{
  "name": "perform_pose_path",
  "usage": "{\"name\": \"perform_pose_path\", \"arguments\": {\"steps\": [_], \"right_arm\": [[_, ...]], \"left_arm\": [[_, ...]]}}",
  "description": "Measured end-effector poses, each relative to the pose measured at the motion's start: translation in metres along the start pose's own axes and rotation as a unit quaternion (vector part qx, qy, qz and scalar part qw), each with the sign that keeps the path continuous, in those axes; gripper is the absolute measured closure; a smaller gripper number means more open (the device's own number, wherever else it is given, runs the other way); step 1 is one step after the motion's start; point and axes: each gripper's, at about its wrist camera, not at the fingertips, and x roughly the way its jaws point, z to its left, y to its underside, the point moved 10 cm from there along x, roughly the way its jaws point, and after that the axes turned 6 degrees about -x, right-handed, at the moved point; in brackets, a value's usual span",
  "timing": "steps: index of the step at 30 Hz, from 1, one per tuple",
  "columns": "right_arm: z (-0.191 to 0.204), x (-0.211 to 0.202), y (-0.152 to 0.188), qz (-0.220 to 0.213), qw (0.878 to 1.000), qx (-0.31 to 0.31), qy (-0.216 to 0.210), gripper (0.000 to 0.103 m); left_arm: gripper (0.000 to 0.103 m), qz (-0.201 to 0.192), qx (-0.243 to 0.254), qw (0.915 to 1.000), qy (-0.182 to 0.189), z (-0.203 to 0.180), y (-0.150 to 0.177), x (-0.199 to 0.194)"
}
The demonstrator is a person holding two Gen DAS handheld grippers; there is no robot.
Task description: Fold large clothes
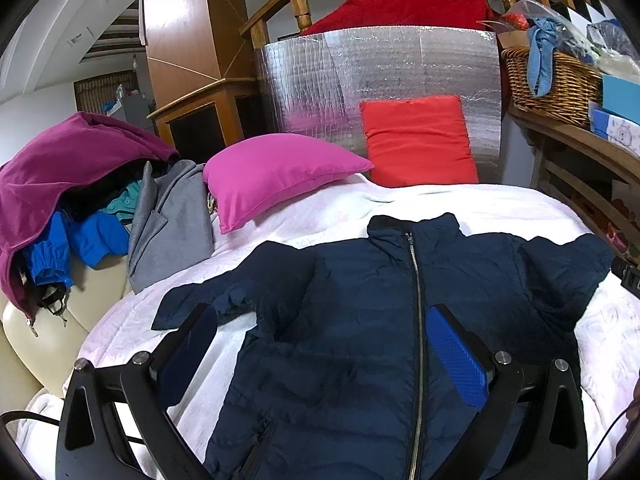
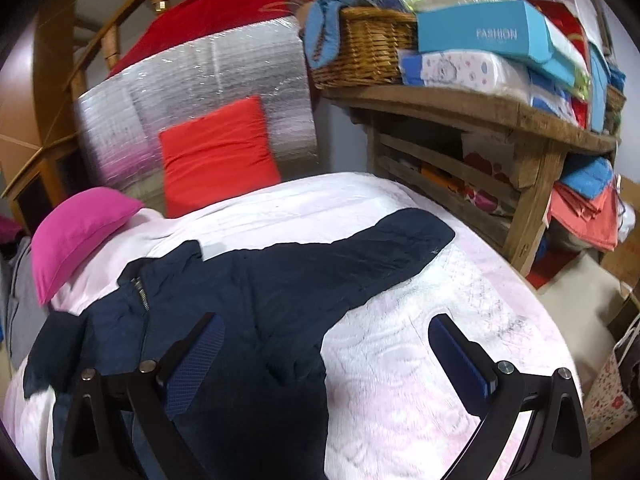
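Observation:
A dark navy zip-up jacket [image 1: 360,320] lies flat and front-up on the white bedspread [image 1: 300,216], zipped closed, sleeves spread to both sides. My left gripper [image 1: 320,316] is open and hovers over the jacket's lower left front, empty. In the right wrist view the jacket [image 2: 260,292] shows with its right sleeve [image 2: 384,248] stretched toward the far right. My right gripper [image 2: 326,324] is open and empty above the jacket's right side, one finger over the fabric, the other over the bedspread [image 2: 420,360].
A pink pillow [image 1: 276,172] and a red cushion [image 1: 420,140] lie at the head of the bed against a silver foil panel [image 1: 380,68]. A heap of clothes [image 1: 80,200] lies left. A wooden shelf [image 2: 480,108] with a wicker basket [image 2: 368,48] and boxes stands right.

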Motion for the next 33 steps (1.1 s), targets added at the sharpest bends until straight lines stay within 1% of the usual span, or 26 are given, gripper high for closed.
{"name": "perform_pose_path", "arguments": {"steps": [6,10,14,21,24,25,27,31,33], "right_arm": [[-0.019,0.048,-0.005,0.028,0.999,0.041,0.0,0.0],[-0.039,0.091,0.002,0.068,0.995,0.074,-0.005,0.0],[-0.06,0.133,0.013,0.114,0.983,0.134,-0.042,0.0],[-0.089,0.185,0.021,0.153,0.962,0.215,-0.07,0.0],[-0.092,0.203,0.025,0.163,0.952,0.246,-0.085,0.0],[-0.091,0.207,0.025,0.163,0.951,0.248,-0.085,0.0],[-0.089,0.215,0.02,0.156,0.953,0.244,-0.084,0.0],[-0.084,0.23,0.009,0.146,0.954,0.247,-0.087,0.003],[-0.083,0.236,0.005,0.139,0.955,0.247,-0.087,0.011]], "left_arm": [[0.0,0.003,-0.002,1.0,-0.005,-0.008,-0.003,0.02],[0.0,0.009,-0.003,0.9999,-0.008,-0.01,-0.002,0.033],[0.0,0.016,-0.006,0.9998,-0.011,-0.009,0.001,0.045],[0.0,0.031,-0.009,0.9993,-0.018,-0.006,0.007,0.065],[0.0,0.032,-0.008,0.9992,-0.021,-0.005,0.008,0.071],[0.0,0.033,-0.008,0.9992,-0.021,-0.005,0.009,0.072],[0.0,0.035,-0.008,0.9991,-0.022,-0.005,0.01,0.075],[0.0,0.039,-0.008,0.9989,-0.025,-0.002,0.012,0.08],[0.0,0.04,-0.008,0.9988,-0.026,-0.001,0.012,0.081]]}}
